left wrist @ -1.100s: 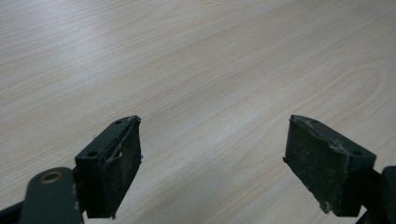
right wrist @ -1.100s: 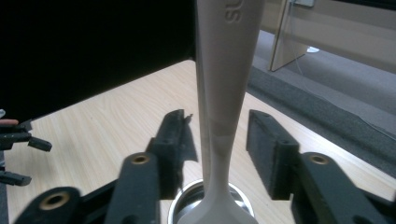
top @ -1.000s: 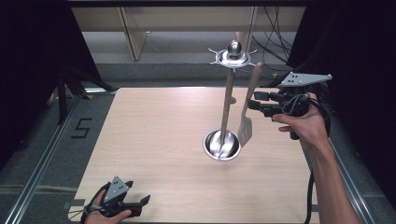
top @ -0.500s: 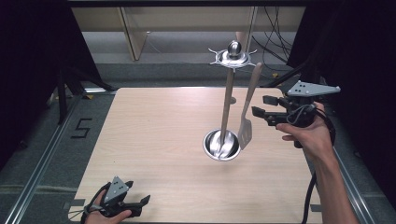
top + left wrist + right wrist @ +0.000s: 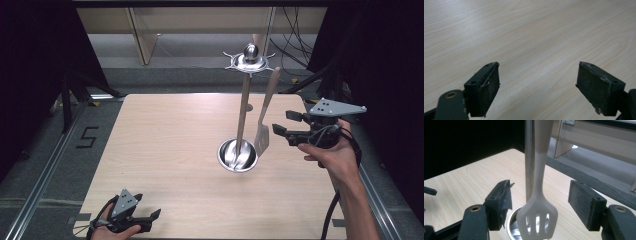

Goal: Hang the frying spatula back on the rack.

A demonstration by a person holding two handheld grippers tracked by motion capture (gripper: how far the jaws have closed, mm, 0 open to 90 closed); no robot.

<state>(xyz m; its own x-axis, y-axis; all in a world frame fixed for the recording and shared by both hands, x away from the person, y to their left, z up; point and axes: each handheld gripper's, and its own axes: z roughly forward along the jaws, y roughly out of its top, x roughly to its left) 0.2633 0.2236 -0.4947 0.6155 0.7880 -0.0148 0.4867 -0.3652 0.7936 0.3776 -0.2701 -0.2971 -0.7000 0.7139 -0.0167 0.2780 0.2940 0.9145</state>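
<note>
A metal utensil stand has a round base (image 5: 237, 155), an upright pole (image 5: 243, 110) and a hooked top (image 5: 250, 59). From the top hangs a pale slotted spatula (image 5: 262, 137), its blade just above the base's right side. My right gripper (image 5: 281, 123) is open, level with the blade and just to its right. In the right gripper view the spatula (image 5: 537, 217) hangs in line with the gap of the right gripper (image 5: 540, 202), with the pole (image 5: 529, 157) behind it. My left gripper (image 5: 154, 219) rests open near the table's front left, and the left gripper (image 5: 537, 82) has bare wood between its jaws.
The light wooden table (image 5: 165, 140) is bare apart from the stand. Dark curtains flank both sides. Cables (image 5: 295, 30) and wooden furniture legs (image 5: 142, 37) lie on the floor beyond the far edge. A metal rail (image 5: 45, 170) runs along the left.
My right gripper has come down from beside the spatula's handle to the level of its blade. The left gripper and the spatula have stayed put.
</note>
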